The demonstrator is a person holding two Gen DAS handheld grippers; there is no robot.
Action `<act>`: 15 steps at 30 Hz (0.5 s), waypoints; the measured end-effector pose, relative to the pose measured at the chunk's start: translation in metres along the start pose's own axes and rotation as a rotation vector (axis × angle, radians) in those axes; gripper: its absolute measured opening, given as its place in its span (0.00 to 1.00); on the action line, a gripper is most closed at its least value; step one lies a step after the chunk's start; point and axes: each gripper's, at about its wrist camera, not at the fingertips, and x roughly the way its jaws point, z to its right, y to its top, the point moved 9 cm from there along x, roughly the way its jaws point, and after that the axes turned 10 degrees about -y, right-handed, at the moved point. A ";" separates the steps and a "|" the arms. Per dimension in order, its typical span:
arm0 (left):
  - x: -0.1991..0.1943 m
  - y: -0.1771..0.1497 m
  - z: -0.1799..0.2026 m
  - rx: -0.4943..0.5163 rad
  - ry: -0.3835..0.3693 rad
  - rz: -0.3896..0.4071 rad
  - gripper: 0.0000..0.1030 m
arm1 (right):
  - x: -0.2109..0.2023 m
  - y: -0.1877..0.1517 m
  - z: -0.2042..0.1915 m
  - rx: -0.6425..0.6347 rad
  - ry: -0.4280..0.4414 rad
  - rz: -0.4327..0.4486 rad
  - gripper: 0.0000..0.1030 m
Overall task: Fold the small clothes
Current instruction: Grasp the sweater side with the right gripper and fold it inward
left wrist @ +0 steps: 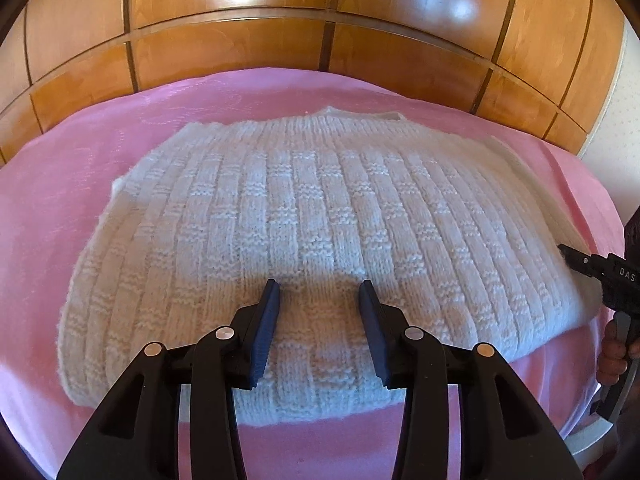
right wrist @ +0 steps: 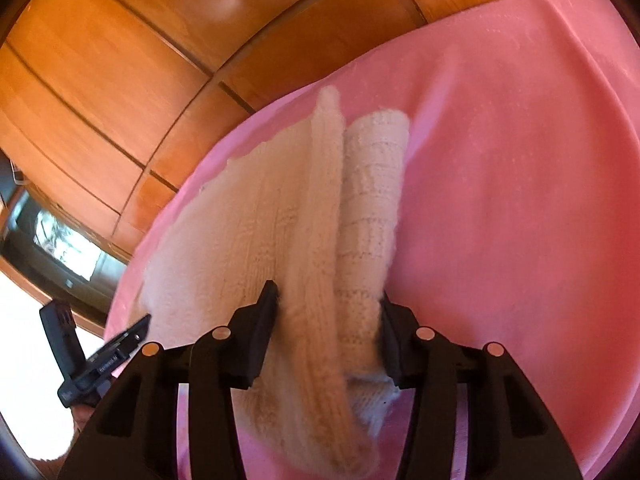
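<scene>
A small white knitted sweater [left wrist: 304, 216] lies flat on a pink cloth [left wrist: 48, 208]. My left gripper [left wrist: 319, 292] is open and empty, hovering just above the sweater's near hem. My right gripper [left wrist: 568, 256] shows at the sweater's right edge in the left wrist view. In the right wrist view my right gripper [right wrist: 330, 304] straddles a raised fold of the sweater [right wrist: 320, 216], with a sleeve [right wrist: 372, 184] beside it. The jaws stand wide, with knit between the fingers. The left gripper [right wrist: 136, 330] shows at the lower left.
The pink cloth [right wrist: 520, 160] covers the work surface. Glossy wooden cabinet panels [left wrist: 320, 12] stand behind it. A dark screen [right wrist: 60, 248] sits low at the left in the right wrist view. A white wall [left wrist: 628, 128] is at the far right.
</scene>
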 end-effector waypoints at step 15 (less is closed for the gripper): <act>-0.010 -0.003 0.000 -0.004 0.017 0.024 0.39 | -0.013 0.002 -0.038 -0.095 -0.041 -0.055 0.27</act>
